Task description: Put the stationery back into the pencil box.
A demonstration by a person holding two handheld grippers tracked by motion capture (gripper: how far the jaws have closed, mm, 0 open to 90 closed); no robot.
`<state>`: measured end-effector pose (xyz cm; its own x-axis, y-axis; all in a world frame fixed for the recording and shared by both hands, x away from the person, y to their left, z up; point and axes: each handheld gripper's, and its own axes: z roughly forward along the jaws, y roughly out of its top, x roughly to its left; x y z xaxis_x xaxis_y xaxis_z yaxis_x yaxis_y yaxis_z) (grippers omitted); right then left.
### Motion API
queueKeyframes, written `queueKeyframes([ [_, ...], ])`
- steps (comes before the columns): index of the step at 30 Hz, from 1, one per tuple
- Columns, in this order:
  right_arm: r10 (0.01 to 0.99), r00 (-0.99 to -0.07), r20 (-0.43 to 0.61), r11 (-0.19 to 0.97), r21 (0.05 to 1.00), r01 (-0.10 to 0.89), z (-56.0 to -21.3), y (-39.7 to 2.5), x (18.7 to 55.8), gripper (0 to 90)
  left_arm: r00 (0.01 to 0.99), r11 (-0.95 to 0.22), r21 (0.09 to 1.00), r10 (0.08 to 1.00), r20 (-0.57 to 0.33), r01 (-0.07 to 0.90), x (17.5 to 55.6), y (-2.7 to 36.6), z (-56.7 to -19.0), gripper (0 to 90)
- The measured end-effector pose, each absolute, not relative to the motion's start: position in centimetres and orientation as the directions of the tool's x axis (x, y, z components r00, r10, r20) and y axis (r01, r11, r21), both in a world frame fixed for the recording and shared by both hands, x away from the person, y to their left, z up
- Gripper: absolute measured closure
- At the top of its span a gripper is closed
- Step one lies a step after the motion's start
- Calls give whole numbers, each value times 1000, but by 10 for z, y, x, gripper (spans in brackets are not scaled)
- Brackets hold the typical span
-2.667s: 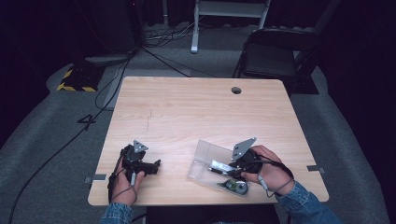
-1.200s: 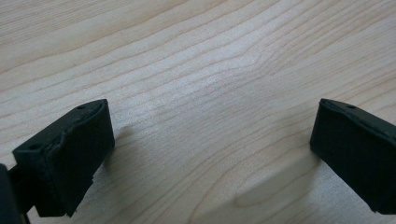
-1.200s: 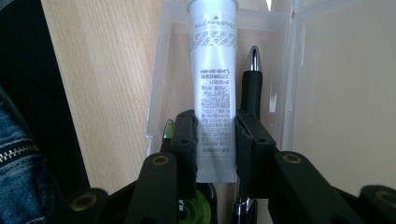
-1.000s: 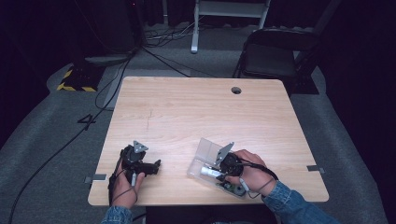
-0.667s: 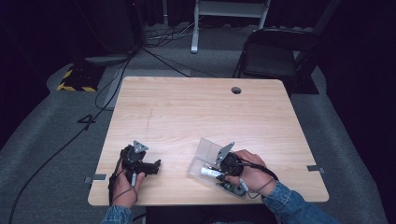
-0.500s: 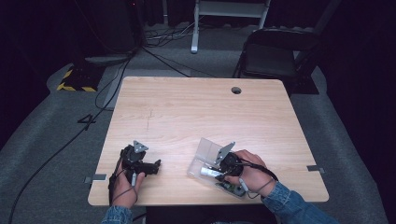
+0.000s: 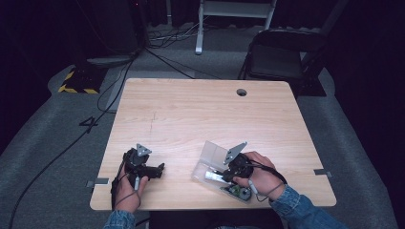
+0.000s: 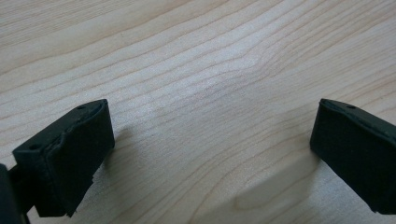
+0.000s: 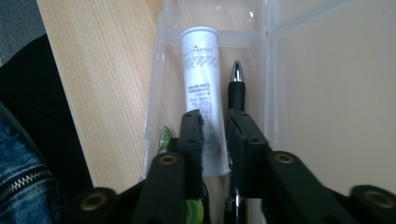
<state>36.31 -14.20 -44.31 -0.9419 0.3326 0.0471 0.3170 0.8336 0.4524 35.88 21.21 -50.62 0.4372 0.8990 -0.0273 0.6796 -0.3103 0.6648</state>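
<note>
A clear plastic box with its lid raised lies near the table's front edge. Inside it lie a white tube and a black pen with a silver tip. My right gripper reaches down into the box, jaws almost together, over the tube's near end, with the pen running under one jaw. Nothing shows held between them. In the high view the right gripper sits over the tube. My left gripper rests on the table at the front left, and its jaws stand wide open over bare wood.
A greenish round item lies in the box's near end, and a green edge shows by my jaw. The wooden table has a cable hole at the back. A chair stands beyond the far edge.
My right gripper moved left from beside the box to inside it, over the tube; over the last second it has held almost still. The left gripper has not moved.
</note>
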Motion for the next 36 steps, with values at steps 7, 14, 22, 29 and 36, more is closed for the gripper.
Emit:
queueKeyframes([
  [7, 330, -943, 34, 848, 428, 312, -442, -146, 365, 870, 437, -310, 665, 899, -28, 680, 359, 212, -506, 1],
  [14, 334, -942, 32, 849, 424, 315, -443, -147, 366, 878, 437, -310, 665, 899, -28, 680, 359, 212, -506, 1],
  [22, 330, -944, 21, 861, 404, 310, -448, -146, 367, 858, 436, -310, 665, 899, -28, 680, 359, 212, -506, 1],
  [29, 335, -942, 14, 850, 427, 309, -444, -147, 367, 834, 437, -309, 666, 899, -28, 679, 359, 212, -506, 1],
  [36, 369, -929, -6, 806, 501, 317, -427, -159, 367, 770, 438, -310, 667, 899, -27, 678, 359, 212, -506, 1],
])
